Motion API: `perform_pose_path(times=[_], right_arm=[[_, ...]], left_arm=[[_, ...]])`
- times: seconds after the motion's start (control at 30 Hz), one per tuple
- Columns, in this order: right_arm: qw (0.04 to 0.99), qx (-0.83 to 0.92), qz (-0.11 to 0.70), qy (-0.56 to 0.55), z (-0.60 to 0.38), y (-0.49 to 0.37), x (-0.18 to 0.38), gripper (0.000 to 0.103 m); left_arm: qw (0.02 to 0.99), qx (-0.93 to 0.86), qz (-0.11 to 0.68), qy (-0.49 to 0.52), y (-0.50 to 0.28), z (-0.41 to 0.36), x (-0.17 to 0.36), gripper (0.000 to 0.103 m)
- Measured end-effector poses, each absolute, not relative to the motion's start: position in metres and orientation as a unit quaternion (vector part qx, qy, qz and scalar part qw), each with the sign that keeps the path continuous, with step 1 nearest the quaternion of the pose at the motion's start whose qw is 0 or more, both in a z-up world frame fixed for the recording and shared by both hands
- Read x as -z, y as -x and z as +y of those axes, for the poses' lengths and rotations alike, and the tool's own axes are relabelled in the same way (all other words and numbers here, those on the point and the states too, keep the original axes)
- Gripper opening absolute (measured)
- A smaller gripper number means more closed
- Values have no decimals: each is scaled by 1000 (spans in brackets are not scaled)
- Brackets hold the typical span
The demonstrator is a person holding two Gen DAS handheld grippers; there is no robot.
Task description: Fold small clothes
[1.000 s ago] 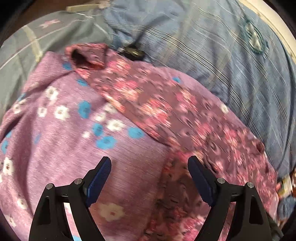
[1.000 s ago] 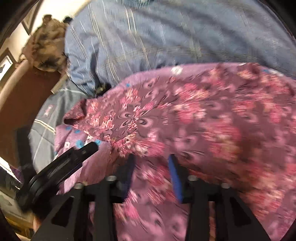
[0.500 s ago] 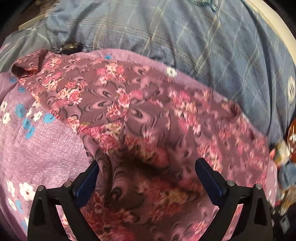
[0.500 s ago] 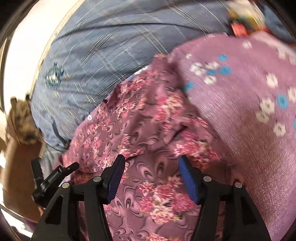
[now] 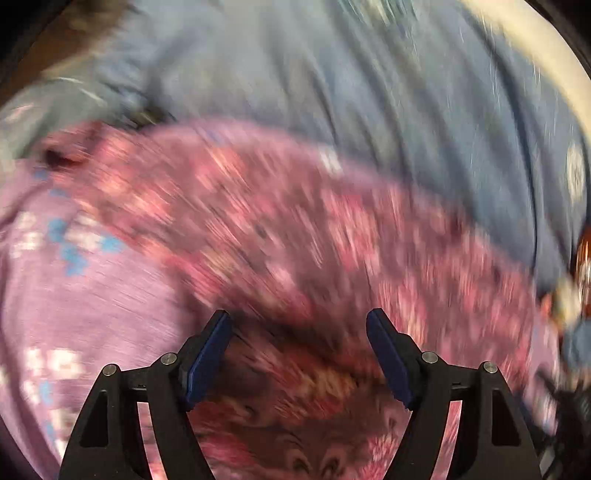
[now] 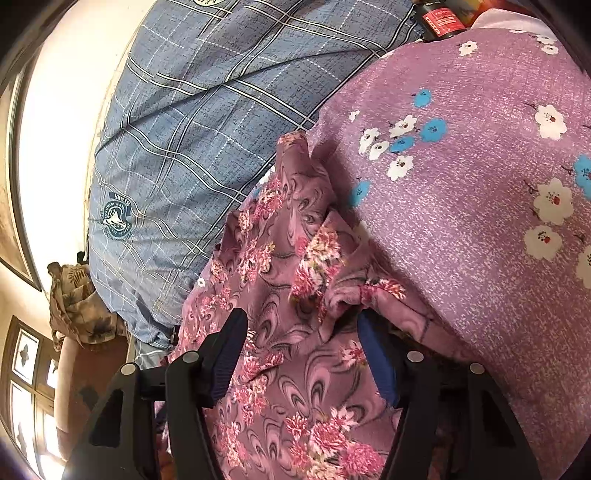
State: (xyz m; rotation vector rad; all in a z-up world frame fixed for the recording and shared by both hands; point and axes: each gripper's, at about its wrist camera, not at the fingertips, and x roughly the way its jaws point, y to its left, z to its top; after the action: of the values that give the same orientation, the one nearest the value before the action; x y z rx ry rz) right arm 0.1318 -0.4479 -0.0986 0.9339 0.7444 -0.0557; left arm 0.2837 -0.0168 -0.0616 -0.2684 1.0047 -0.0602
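The rose-patterned garment (image 6: 295,332) lies crumpled directly under both tools, its bunched folds rising between the pads of the right tool (image 6: 303,354). That tool stands partly open, its jaws having just been opening; the cloth sits in the gap, yet the pads do not press on it. The left tool (image 5: 299,350) stands wide, its jaws having just been closing a little, above the same garment (image 5: 295,240), gripping nothing; this view is badly blurred. Just right of the right tool and left of the left tool spreads a lilac cloth with white and blue flowers (image 6: 480,184). Beyond both tools lies a blue checked bedcover (image 6: 192,129). Farthest ahead of the right tool stands a red-labelled bottle (image 6: 441,20).
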Motion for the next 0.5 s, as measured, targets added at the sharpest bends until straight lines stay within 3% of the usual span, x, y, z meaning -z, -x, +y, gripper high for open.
perform_pose_path(times=[0.07, 0.1, 0.2, 0.23, 0.27, 0.3, 0.33, 0.43, 0.5], right_arm=[[826, 27, 341, -448, -448, -132, 100, 66], [825, 30, 332, -457, -449, -132, 102, 66], [821, 43, 308, -479, -453, -134, 103, 66], [820, 51, 301, -484, -454, -137, 103, 64], [820, 59, 295, -488, -455, -141, 104, 54], [816, 61, 299, -490, -457, -145, 104, 37], [813, 55, 305, -494, -461, -149, 104, 6], [841, 62, 272, -463, -479, -138, 81, 4], [843, 70, 295, -444, -484, -136, 84, 4]], left_arm=[[853, 38, 513, 88, -297, -31, 76, 77], [864, 39, 496, 75, -297, -36, 73, 83], [861, 77, 489, 115, -313, -36, 75, 81], [866, 70, 479, 129, -313, -34, 73, 58], [871, 63, 468, 140, -313, -27, 69, 35], [868, 66, 469, 151, -312, -20, 67, 13], [864, 72, 466, 178, -311, -8, 63, 13], [876, 55, 445, 176, -295, -11, 58, 14], [874, 47, 461, 145, -293, -25, 67, 14]])
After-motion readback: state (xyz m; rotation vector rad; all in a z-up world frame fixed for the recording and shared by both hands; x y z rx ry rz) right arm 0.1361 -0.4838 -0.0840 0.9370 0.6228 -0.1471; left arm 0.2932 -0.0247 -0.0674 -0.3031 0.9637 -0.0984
